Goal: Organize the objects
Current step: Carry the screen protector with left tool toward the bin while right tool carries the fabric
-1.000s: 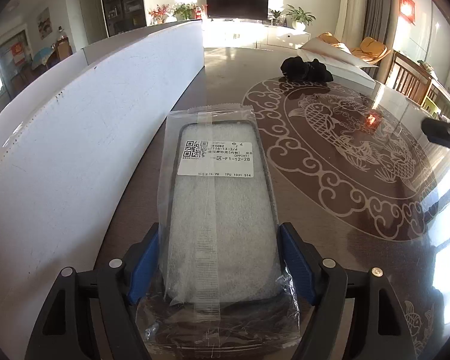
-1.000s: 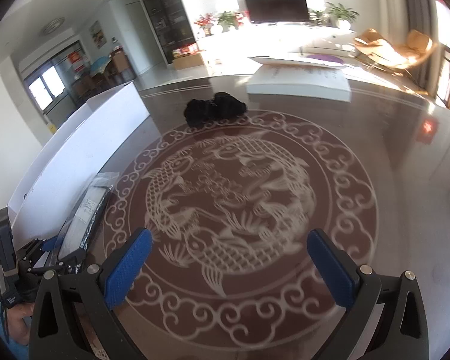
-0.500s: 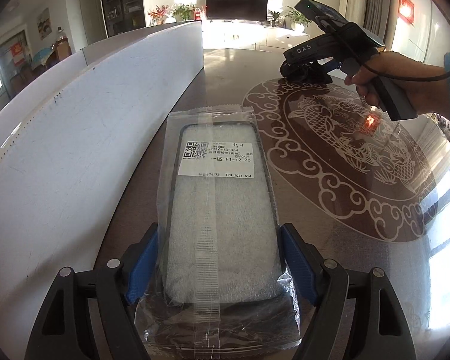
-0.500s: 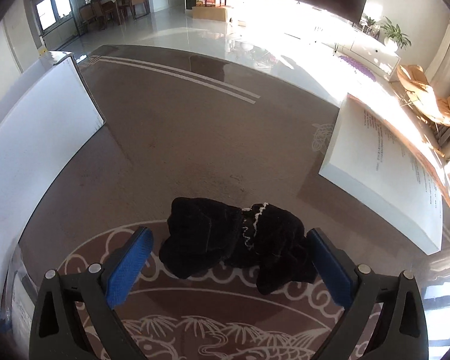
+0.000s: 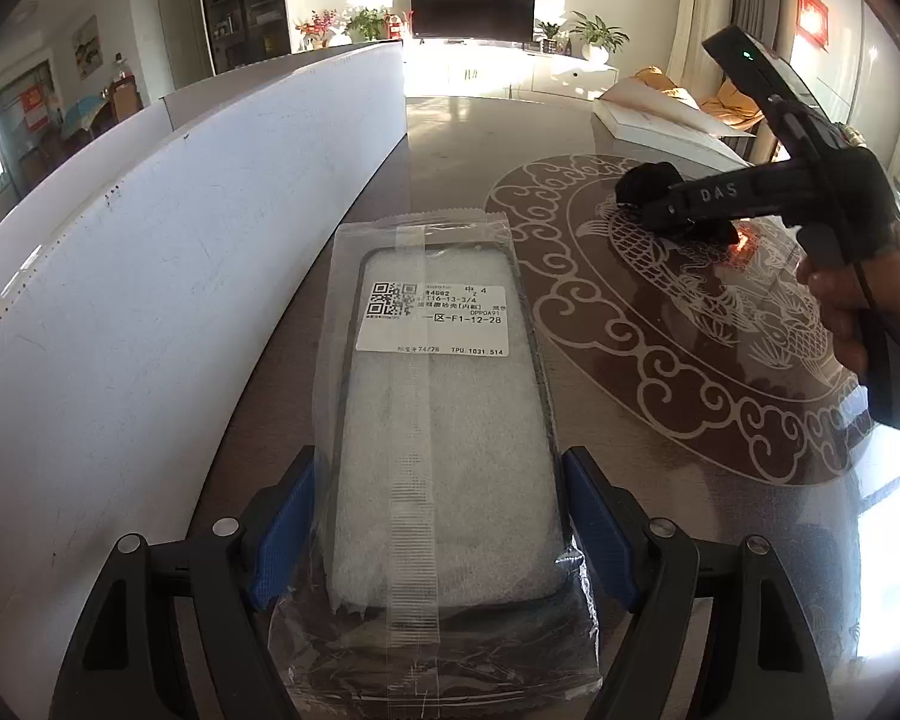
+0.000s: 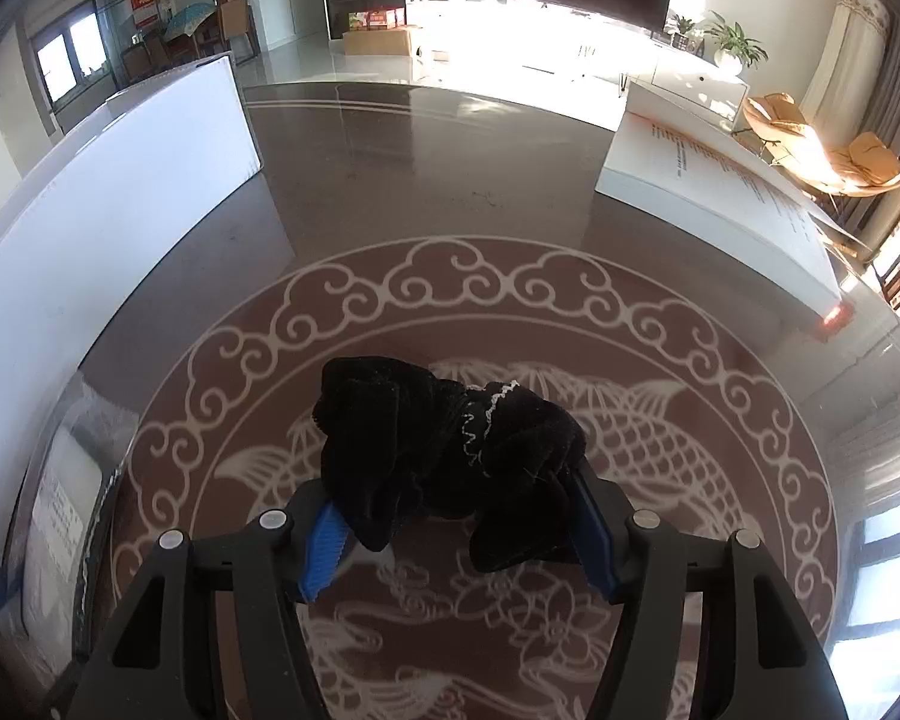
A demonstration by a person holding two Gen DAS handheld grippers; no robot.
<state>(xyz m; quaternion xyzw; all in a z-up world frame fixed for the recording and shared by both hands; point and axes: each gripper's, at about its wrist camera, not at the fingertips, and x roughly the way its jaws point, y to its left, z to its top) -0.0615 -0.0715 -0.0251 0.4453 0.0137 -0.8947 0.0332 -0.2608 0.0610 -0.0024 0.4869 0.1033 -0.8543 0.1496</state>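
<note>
Item one: bagged phone case (image 5: 444, 438), flat on the bench (image 5: 570, 120), long axis running straight away from the left hand-held gripper (image 5: 441, 534). Its near end sits between the blue pads (image 5: 288, 528), which press the bag's sides; gripper clenched on it.

Item two: black cloth (image 6: 444, 450), a crumpled bundle on the round fish pattern at the bench's middle. The right hand-held gripper (image 6: 456, 531) is closed around its near edge, pads pinching fabric. It lies well to the right of the phone case, so each hand has its own item.

Surroundings: long white board (image 5: 150, 276) standing just left of the phone case and parallel to it; white box (image 6: 720, 204) at the far right of the bench. The board likely limits any leftward move; nothing lies between the two items.
</note>
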